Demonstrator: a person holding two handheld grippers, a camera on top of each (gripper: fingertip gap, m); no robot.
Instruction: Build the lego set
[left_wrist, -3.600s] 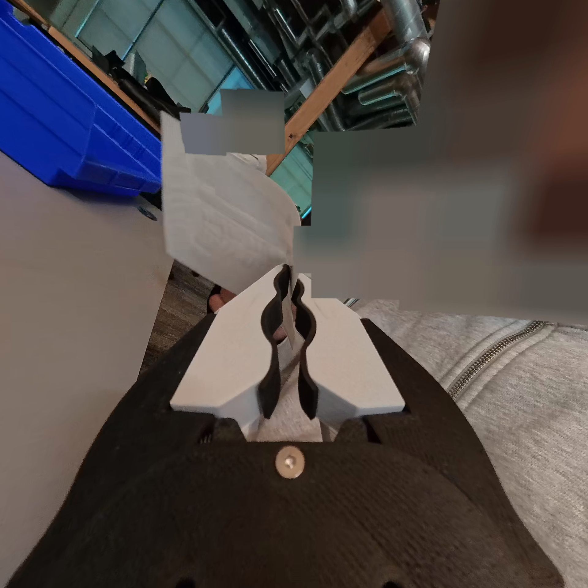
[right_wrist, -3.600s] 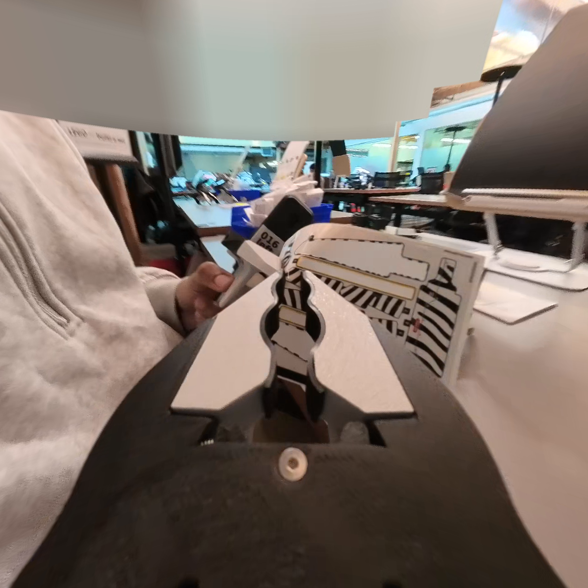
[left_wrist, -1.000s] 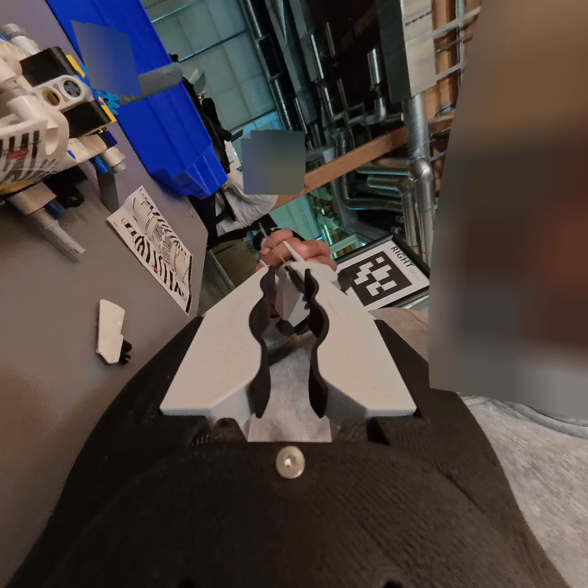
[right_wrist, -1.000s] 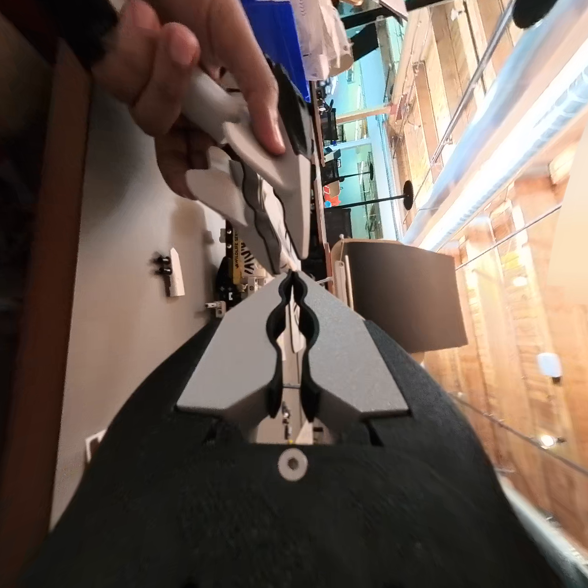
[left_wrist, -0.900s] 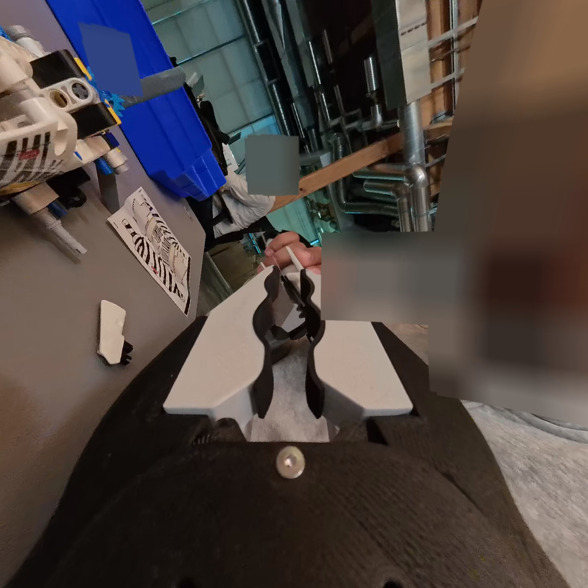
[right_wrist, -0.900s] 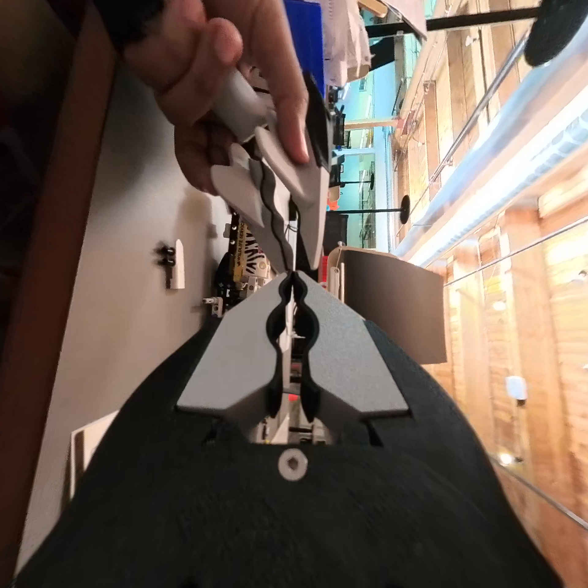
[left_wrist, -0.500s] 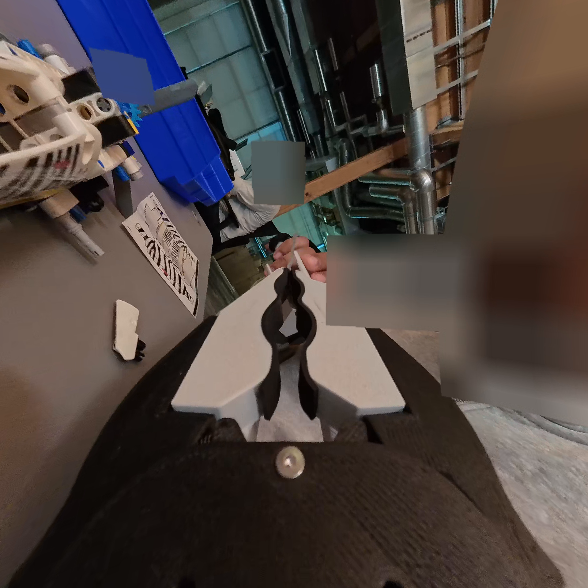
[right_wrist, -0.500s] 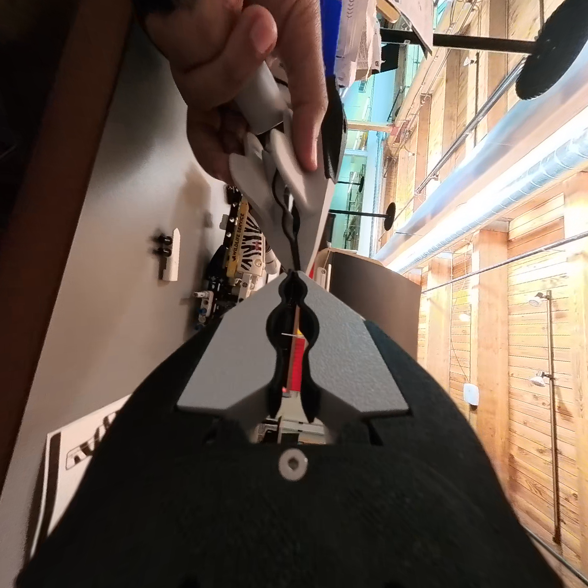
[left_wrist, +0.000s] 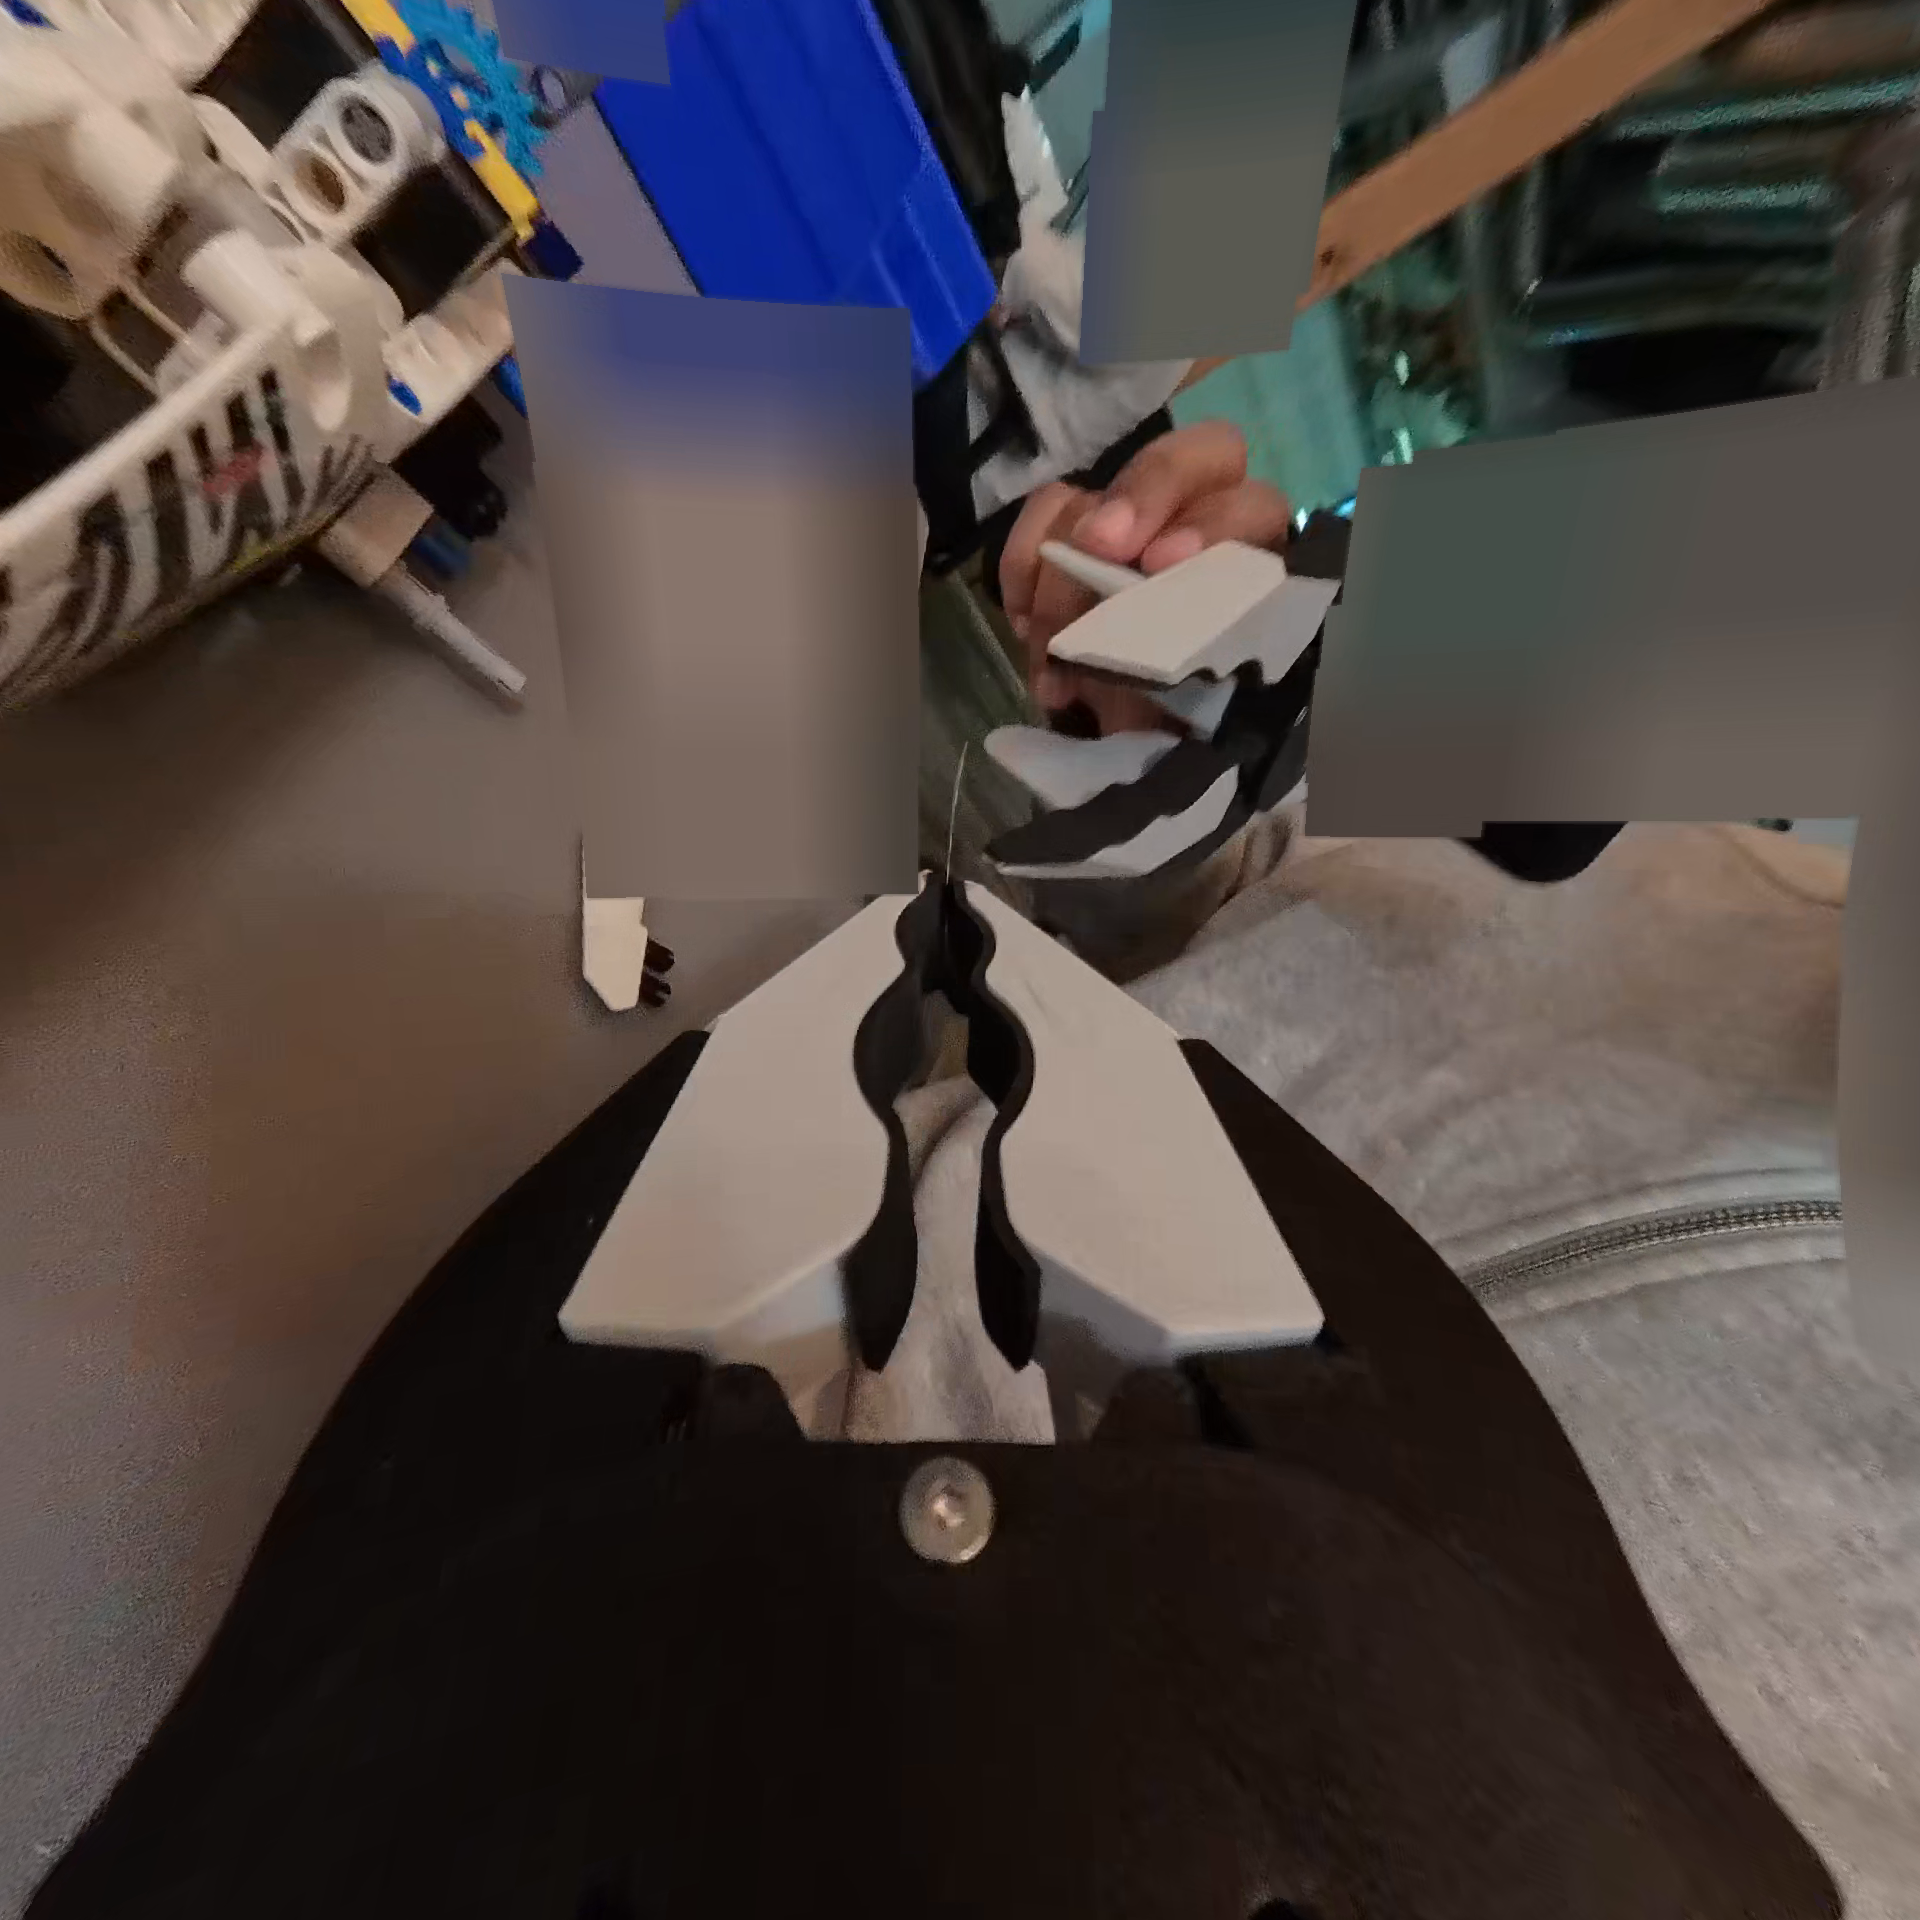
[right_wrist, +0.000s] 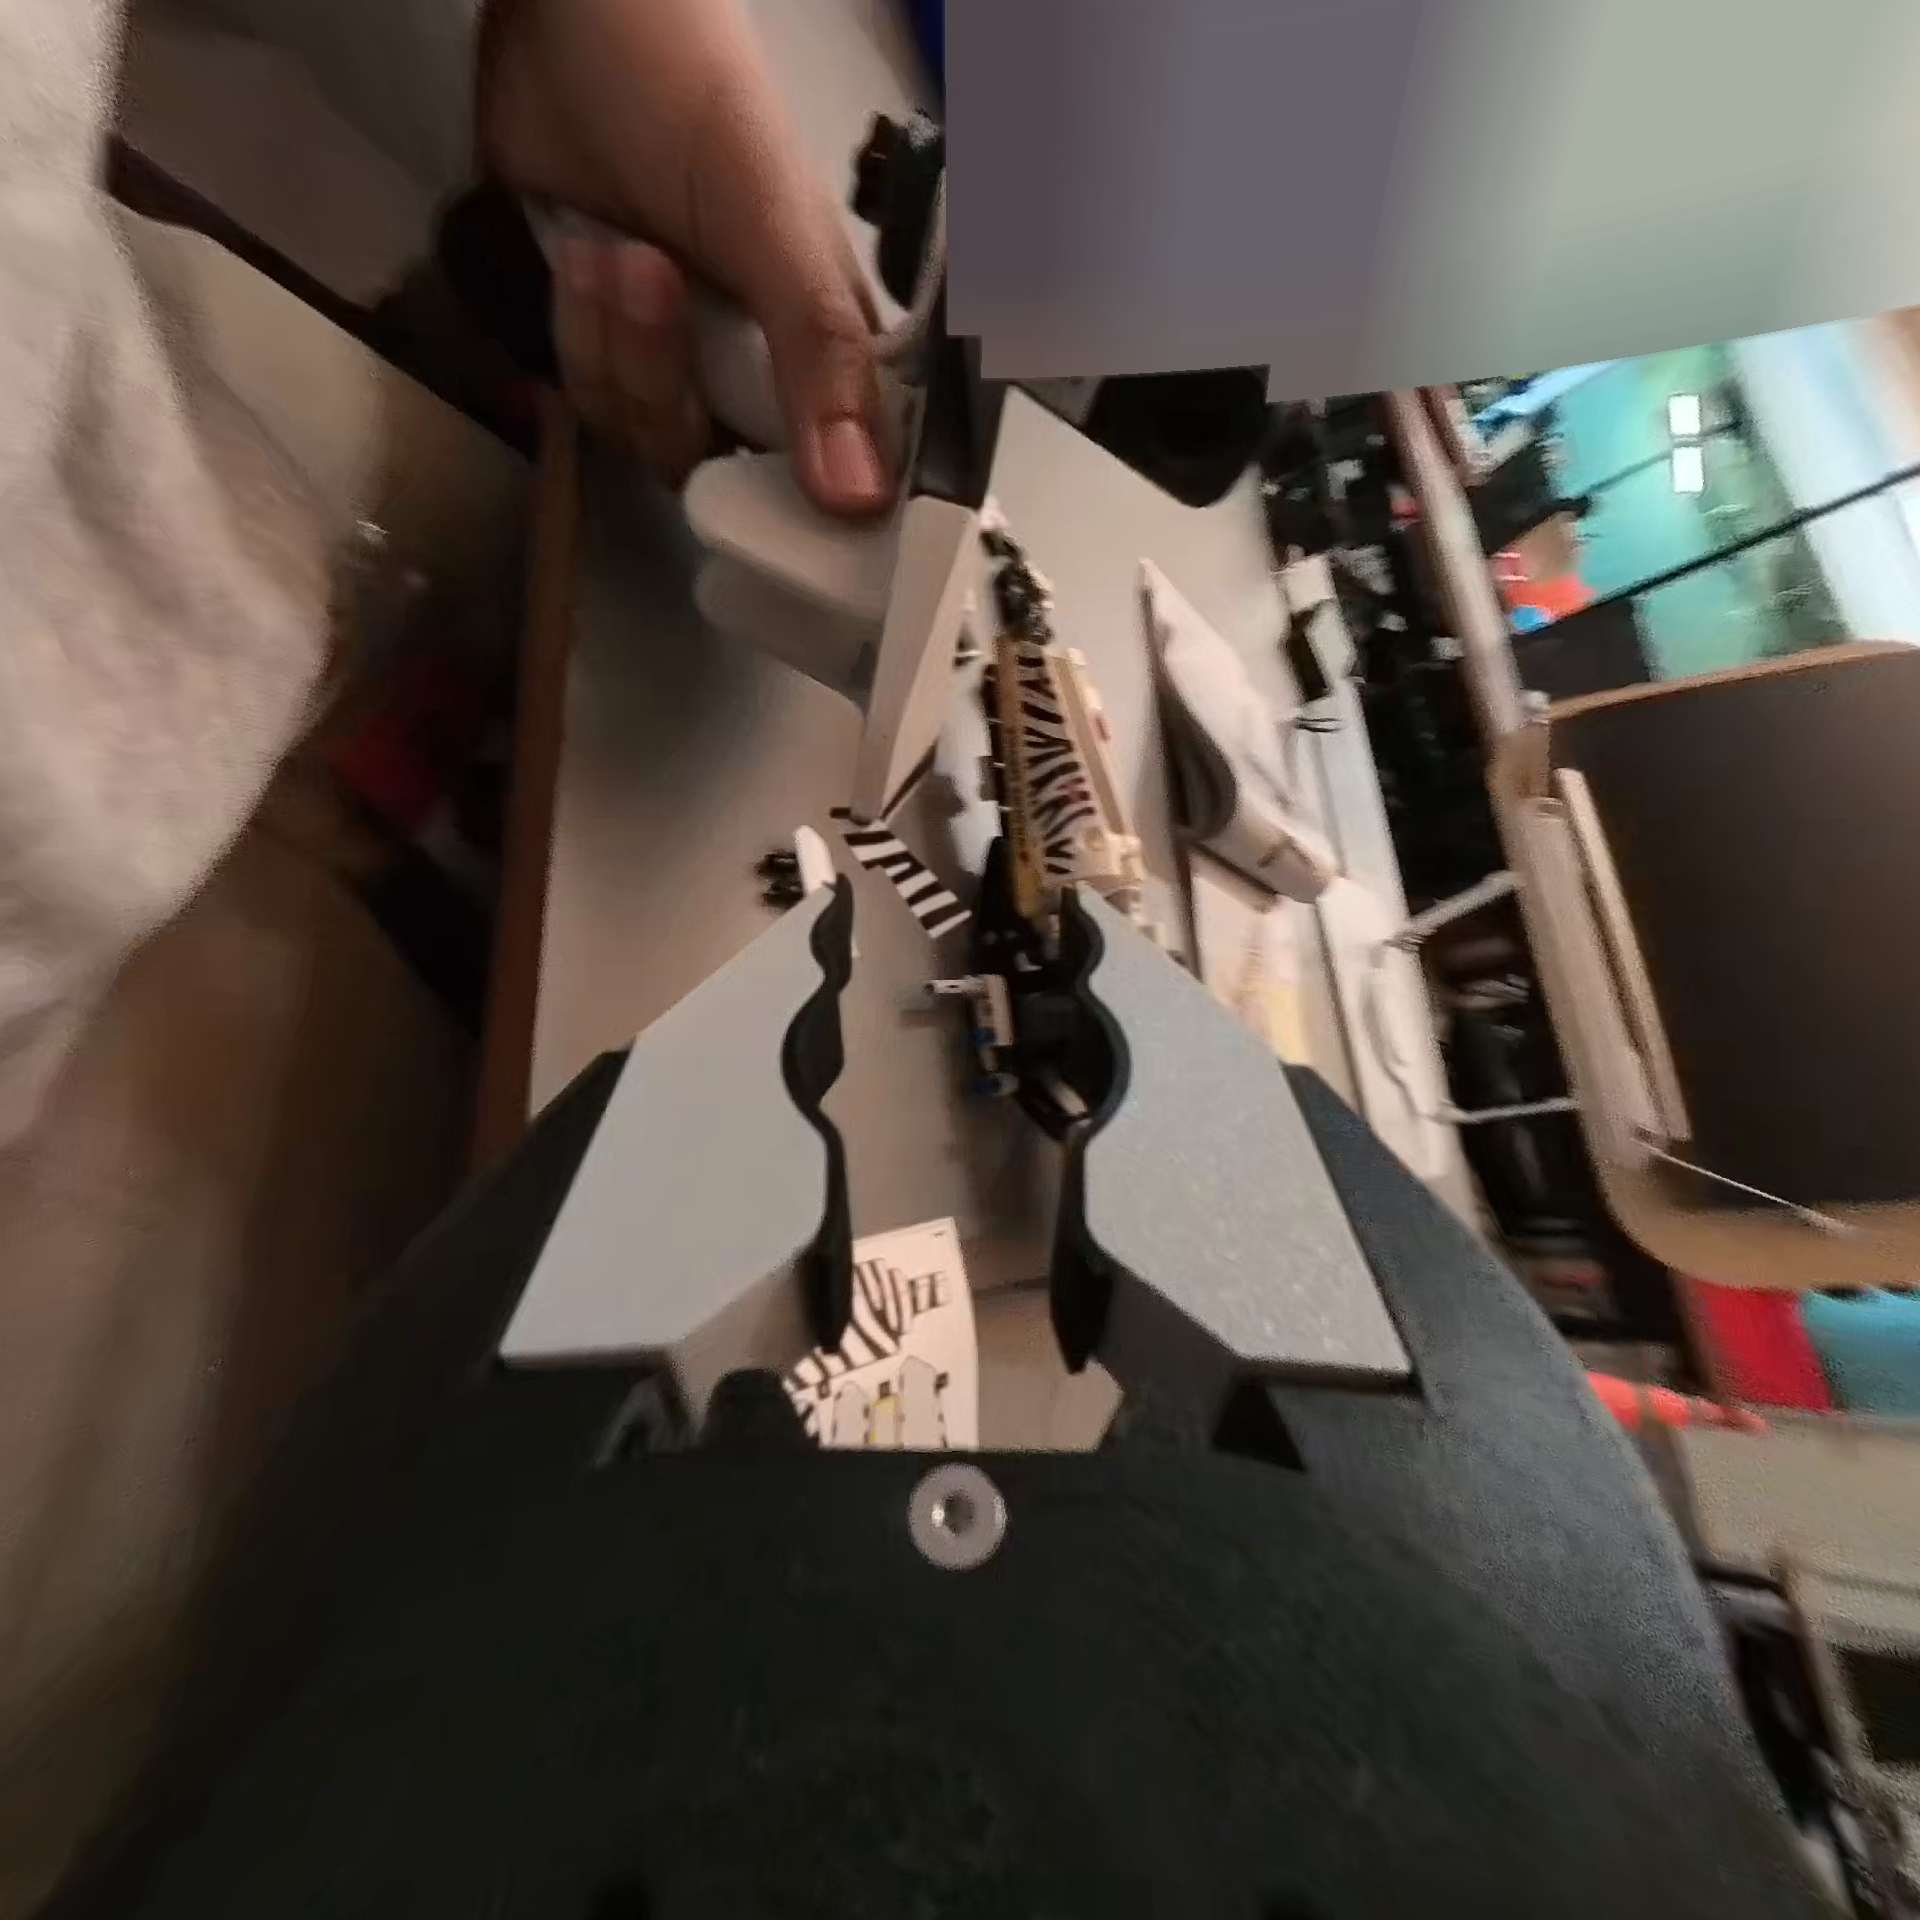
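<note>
Left wrist view: several blurred patches cover the far middle and right, hiding much of the tabletop and whatever lies under them. Left gripper has its jaws clenched on a thin sticker, seen edge-on as a fine sliver rising from the tips; its print cannot be made out here. In the right wrist view the sticker shows zebra stripes, hanging from the left gripper held in a hand.

Lego model, white and black with zebra striping, sits far left, cut off by the frame edge. A small white piece with black pins lies on the tabletop just left of the left jaws, its top under a blur patch.

Right wrist view is motion-blurred. Right gripper has its jaws released and holds nothing; the lego model lies beyond them. A striped sticker sheet shows between the jaw bases, mostly hidden. Writing on the model is too smeared to read.
</note>
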